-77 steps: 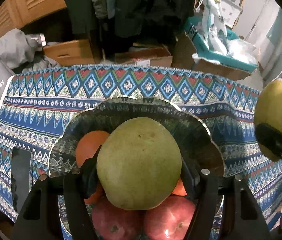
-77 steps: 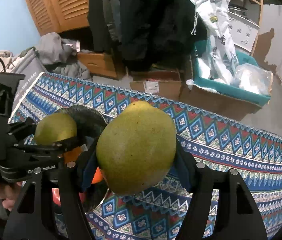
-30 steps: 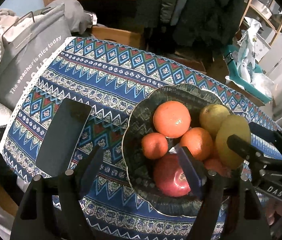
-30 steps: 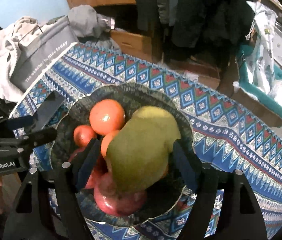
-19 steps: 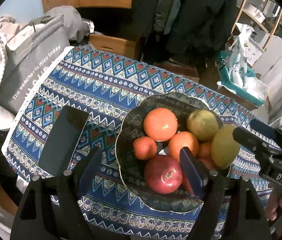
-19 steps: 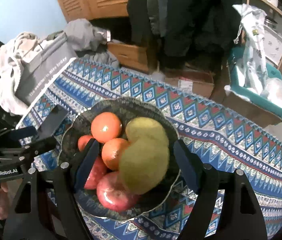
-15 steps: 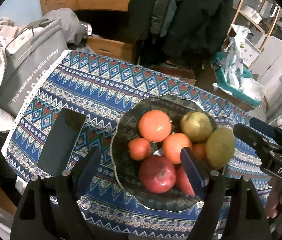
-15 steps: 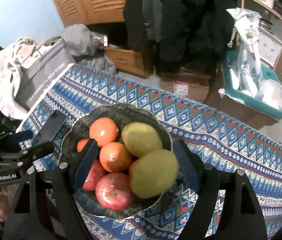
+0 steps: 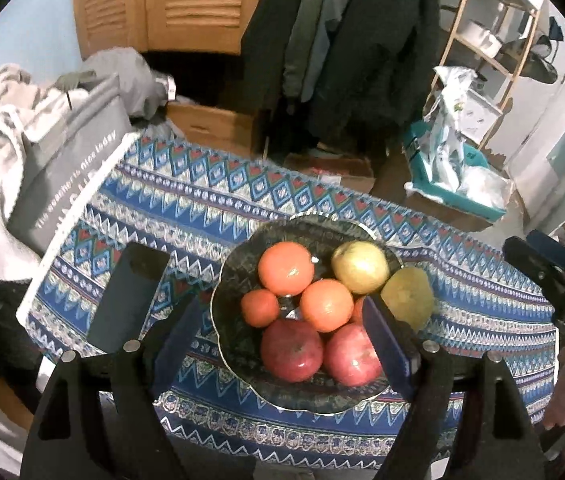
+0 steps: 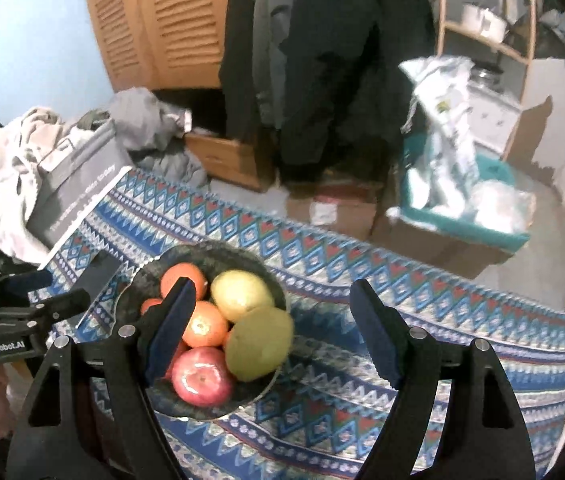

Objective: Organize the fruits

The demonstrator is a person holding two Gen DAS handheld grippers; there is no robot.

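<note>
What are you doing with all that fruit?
A person is tidying fruit with a gripper in each hand. The oranges, red apples and two green pears sit piled in the dark bowl on the patterned tablecloth. The left gripper is opening with nothing between its jaws; the right gripper is open and empty above the bowl.

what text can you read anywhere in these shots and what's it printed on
"GenRobot.AI": on the left claw's body, right wrist view.
"DAS", cut off by the frame edge: on the right claw's body, left wrist view.
"...is nice today", first words blurred: on the grey bag.
Label on the cardboard box: too blurred to read.
</note>
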